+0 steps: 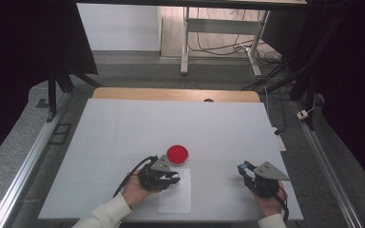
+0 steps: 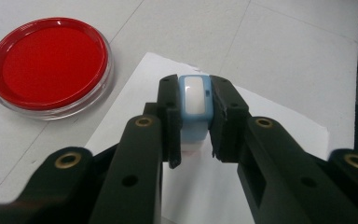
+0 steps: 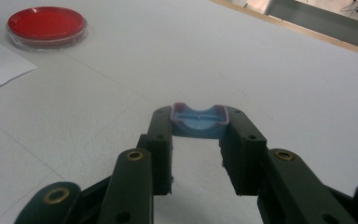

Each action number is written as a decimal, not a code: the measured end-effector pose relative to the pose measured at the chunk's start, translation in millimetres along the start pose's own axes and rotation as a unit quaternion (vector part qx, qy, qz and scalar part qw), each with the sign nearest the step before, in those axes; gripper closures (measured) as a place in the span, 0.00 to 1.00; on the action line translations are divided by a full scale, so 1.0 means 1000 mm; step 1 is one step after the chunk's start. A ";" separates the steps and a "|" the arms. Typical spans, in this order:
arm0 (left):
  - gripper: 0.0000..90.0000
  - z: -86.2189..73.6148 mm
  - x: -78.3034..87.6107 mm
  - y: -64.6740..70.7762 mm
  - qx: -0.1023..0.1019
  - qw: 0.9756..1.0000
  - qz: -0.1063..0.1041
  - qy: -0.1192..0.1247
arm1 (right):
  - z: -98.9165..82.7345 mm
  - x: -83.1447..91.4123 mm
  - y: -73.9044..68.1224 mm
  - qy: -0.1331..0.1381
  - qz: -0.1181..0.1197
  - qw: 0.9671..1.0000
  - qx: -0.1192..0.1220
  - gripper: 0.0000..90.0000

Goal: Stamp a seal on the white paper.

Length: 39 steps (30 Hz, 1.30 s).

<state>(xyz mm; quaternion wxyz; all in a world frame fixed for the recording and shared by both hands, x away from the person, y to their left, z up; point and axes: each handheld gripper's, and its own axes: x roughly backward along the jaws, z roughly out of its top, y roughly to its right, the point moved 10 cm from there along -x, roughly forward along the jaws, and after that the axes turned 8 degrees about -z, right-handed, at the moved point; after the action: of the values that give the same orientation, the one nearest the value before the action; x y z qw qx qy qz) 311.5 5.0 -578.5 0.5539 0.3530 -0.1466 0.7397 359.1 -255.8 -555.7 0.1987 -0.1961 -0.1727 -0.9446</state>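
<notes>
Stamping in progress beside red ink pad [image 1: 177, 154]

Left gripper [image 2: 196, 116], clamped on a blue stamp [image 2: 195, 105], rests on paper [image 1: 176, 197] just below the pad; right gripper [image 3: 199, 128] pinches its blue cap [image 3: 199, 122], well right. Next: lift straight up.

- A light-blue stamp body [image 2: 195, 105] with a white oblong face is being held upright between the jaws of the left gripper [image 2: 195, 122], over the near part of a white paper sheet [image 2: 279, 116].
- A blue cap [image 3: 199, 121], curved like a shallow open shell with a reddish rim, is being held by its two ends between the jaws of the right gripper [image 3: 197, 140], its hollow side being turned upward, just above the white table [image 3: 279, 70].
</notes>
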 end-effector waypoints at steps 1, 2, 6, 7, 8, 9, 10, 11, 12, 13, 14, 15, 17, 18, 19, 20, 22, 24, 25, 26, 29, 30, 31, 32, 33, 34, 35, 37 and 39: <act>0.84 0.000 0.000 0.000 0.000 1.000 0.000 0.000 | 0.000 0.000 0.000 -0.001 -0.001 1.000 0.001 0.72; 0.84 0.000 0.000 0.000 0.000 1.000 0.000 0.000 | 0.000 0.000 0.000 -0.001 -0.001 1.000 0.000 0.72; 0.84 0.000 0.000 0.000 0.000 1.000 0.001 0.000 | 0.000 0.000 0.000 0.000 0.000 1.000 0.000 0.72; 0.84 0.000 0.000 0.000 -0.001 1.000 0.001 -0.001 | 0.000 0.000 0.000 0.000 0.000 1.000 0.000 0.72; 0.84 0.000 0.000 0.001 -0.002 1.000 0.002 -0.002 | 0.000 0.000 0.000 0.000 0.000 1.000 0.000 0.72; 0.84 0.000 0.000 0.001 -0.002 1.000 0.002 -0.002 | 0.000 0.000 0.000 0.000 0.000 1.000 0.000 0.72; 0.84 0.000 0.000 0.001 -0.003 1.000 0.003 -0.003 | 0.000 0.000 0.000 0.000 0.001 1.000 0.000 0.72; 0.84 0.000 0.000 0.001 -0.003 1.000 0.003 -0.003 | 0.000 0.000 0.000 0.000 0.000 1.000 0.001 0.72; 0.84 0.000 0.000 0.001 -0.003 1.000 0.004 -0.003 | 0.000 0.000 0.000 0.000 0.001 1.000 0.000 0.72; 0.84 0.000 -0.001 0.001 -0.003 1.000 0.004 -0.003 | 0.000 0.000 0.000 0.000 0.001 1.000 0.000 0.72; 0.84 0.000 -0.001 0.001 -0.004 1.000 0.005 -0.003 | 0.000 0.000 0.000 0.000 0.001 1.000 0.001 0.72; 0.84 0.000 -0.001 0.001 -0.005 1.000 0.006 -0.004 | 0.000 0.000 0.000 -0.001 0.000 1.000 0.001 0.72; 0.84 0.000 -0.001 0.001 -0.006 1.000 0.006 -0.005 | 0.000 0.000 0.000 -0.001 0.000 1.000 0.001 0.72; 0.84 0.000 -0.001 0.001 -0.006 1.000 0.007 -0.005 | 0.000 0.000 0.000 -0.001 0.000 1.000 0.001 0.72; 0.84 0.000 -0.001 0.001 -0.006 1.000 0.007 -0.006 | 0.000 0.000 0.000 -0.002 0.000 1.000 0.001 0.72; 0.84 0.000 -0.001 0.001 -0.006 1.000 0.007 -0.006 | 0.000 0.000 0.000 -0.002 0.000 1.000 0.001 0.72; 0.84 0.000 -0.001 0.001 -0.006 1.000 0.007 -0.007 | 0.000 0.000 0.000 -0.001 0.000 1.000 0.002 0.72; 0.84 0.000 -0.001 0.001 -0.007 1.000 0.008 -0.008 | 0.000 0.000 0.000 -0.001 0.000 1.000 0.001 0.72; 0.84 0.000 -0.001 0.002 -0.007 1.000 0.008 -0.009 | 0.000 0.000 0.000 -0.001 0.000 1.000 0.001 0.72; 0.84 -0.001 -0.001 0.002 -0.008 1.000 0.008 -0.010 | 0.000 0.000 0.000 -0.001 0.000 1.000 0.001 0.72; 0.84 -0.001 -0.001 0.002 -0.011 1.000 0.010 -0.015 | 0.000 0.000 0.000 -0.002 0.000 1.000 0.001 0.72; 0.84 -0.001 -0.001 0.002 -0.011 1.000 0.011 -0.016 | 0.000 0.000 0.000 -0.001 0.000 1.000 0.002 0.72; 0.84 -0.001 -0.001 0.002 -0.012 1.000 0.012 -0.017 | 0.000 0.000 -0.001 0.000 0.001 1.000 0.001 0.72; 0.84 -0.001 -0.002 0.002 -0.012 1.000 0.012 -0.018 | 0.000 0.000 -0.001 0.000 0.001 1.000 0.001 0.72; 0.84 -0.002 -0.002 0.002 -0.012 1.000 0.013 -0.020 | 0.000 0.000 0.000 -0.001 0.001 1.000 0.002 0.72; 0.84 -0.002 -0.002 0.002 -0.012 1.000 0.013 -0.021 | 0.000 0.000 0.000 -0.001 0.000 1.000 0.002 0.72; 0.84 -0.002 -0.002 0.002 -0.012 1.000 0.013 -0.022 | 0.000 0.000 0.000 -0.001 0.000 1.000 0.002 0.72; 0.84 -0.003 -0.003 0.002 -0.012 0.999 0.014 -0.025 | 0.000 0.000 -0.001 0.000 0.001 1.000 0.001 0.72; 0.84 -0.003 -0.003 0.002 -0.011 0.999 0.016 -0.027 | 0.000 0.000 -0.001 0.000 0.001 1.000 0.002 0.72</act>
<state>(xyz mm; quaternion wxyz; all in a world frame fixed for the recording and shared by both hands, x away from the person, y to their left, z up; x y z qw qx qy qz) 309.5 3.6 -582.5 0.5420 0.3639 -0.1753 0.7369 359.0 -255.2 -555.6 0.2000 -0.1956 -0.1742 -0.9441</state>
